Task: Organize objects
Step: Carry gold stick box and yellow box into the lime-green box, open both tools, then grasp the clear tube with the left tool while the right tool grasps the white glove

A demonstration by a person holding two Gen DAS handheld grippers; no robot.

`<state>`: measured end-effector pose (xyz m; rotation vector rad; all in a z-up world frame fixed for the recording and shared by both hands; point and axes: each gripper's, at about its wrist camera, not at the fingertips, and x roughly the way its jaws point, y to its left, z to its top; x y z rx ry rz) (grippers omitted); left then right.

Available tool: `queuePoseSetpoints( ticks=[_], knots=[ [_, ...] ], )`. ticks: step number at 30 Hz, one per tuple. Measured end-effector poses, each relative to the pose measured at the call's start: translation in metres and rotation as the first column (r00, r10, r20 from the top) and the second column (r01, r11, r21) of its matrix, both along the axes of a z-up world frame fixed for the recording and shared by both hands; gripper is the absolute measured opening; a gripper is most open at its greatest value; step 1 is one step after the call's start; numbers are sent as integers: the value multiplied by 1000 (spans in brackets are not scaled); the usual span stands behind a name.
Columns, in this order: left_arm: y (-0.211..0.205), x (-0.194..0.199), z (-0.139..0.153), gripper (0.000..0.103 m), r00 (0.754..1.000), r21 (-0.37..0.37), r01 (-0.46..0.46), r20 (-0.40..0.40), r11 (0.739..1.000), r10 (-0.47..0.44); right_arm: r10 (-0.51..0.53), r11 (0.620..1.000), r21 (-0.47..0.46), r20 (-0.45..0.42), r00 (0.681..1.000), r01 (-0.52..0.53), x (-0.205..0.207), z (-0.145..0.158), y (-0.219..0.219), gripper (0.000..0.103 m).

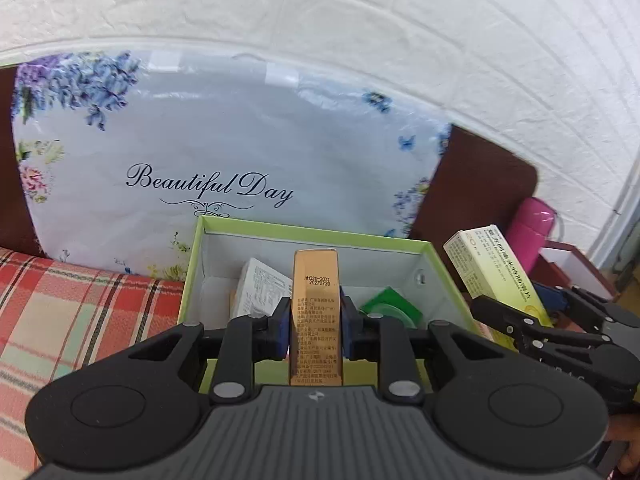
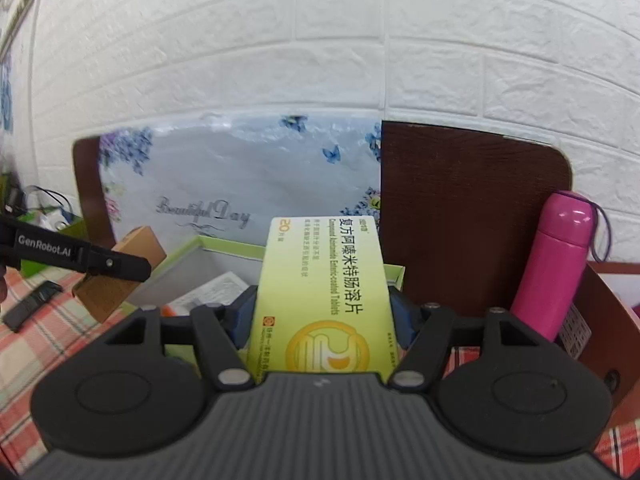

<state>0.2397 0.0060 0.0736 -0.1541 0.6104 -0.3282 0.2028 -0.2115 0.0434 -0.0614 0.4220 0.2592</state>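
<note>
We are holding the gold carton (image 1: 316, 312) clamped in the left tool (image 1: 316, 330) directly above the green-rimmed box (image 1: 312, 232), while the right tool (image 2: 322, 320) is gripping the tablet box (image 2: 324, 292) beside it.

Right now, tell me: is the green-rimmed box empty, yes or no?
No: the green-rimmed box already holds a white carton and a green packet.

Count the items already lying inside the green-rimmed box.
2: a white carton at the left and a green packet at the right of the green-rimmed box. More may hide behind the gold carton.
</note>
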Motion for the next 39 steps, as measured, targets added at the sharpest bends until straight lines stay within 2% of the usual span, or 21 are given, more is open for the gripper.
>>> queuePoseSetpoints(
  ticks=[6,9,10,11,12,13,15,18,25,32,39],
  knots=[
    [-11,50,-21,25,998,41,-16,-59,999,18,-21,999,-38,-30,999,20,49,-22,6,65],
    [-15,61,-30,25,999,65,-20,-46,998,23,-20,999,-37,-55,998,18,64,-36,7,67],
    [-17,61,-32,33,999,81,-24,-37,996,27,-9,999,-43,-75,997,6,69,-41,8,74],
    [-18,62,-33,54,999,99,-28,-40,995,32,-4,999,-53,-96,995,-1,72,-45,8,81],
    [-18,60,-35,63,999,113,-34,-36,993,39,-4,998,-67,-86,996,-2,70,-48,9,83],
    [-17,57,-35,67,999,116,-39,-13,992,41,-3,997,-79,-71,997,-3,67,-49,9,89],
    [-15,53,-36,67,999,115,-31,11,993,30,1,997,-83,-63,998,-6,61,-51,7,93],
    [-13,54,-35,67,999,107,-30,-17,994,32,-1,997,-77,-70,998,-4,57,-52,5,95],
    [-16,35,-21,67,999,117,-33,-24,993,36,-19,998,-54,-54,998,16,39,-42,-2,102],
    [-9,-11,-2,71,996,108,-75,-42,991,80,-11,1000,18,-1,1000,11,-7,-18,-9,103],
    [-6,-58,-1,72,996,121,-85,-32,989,89,-4,999,51,15,1000,4,-64,-11,-10,103]
  ],
)
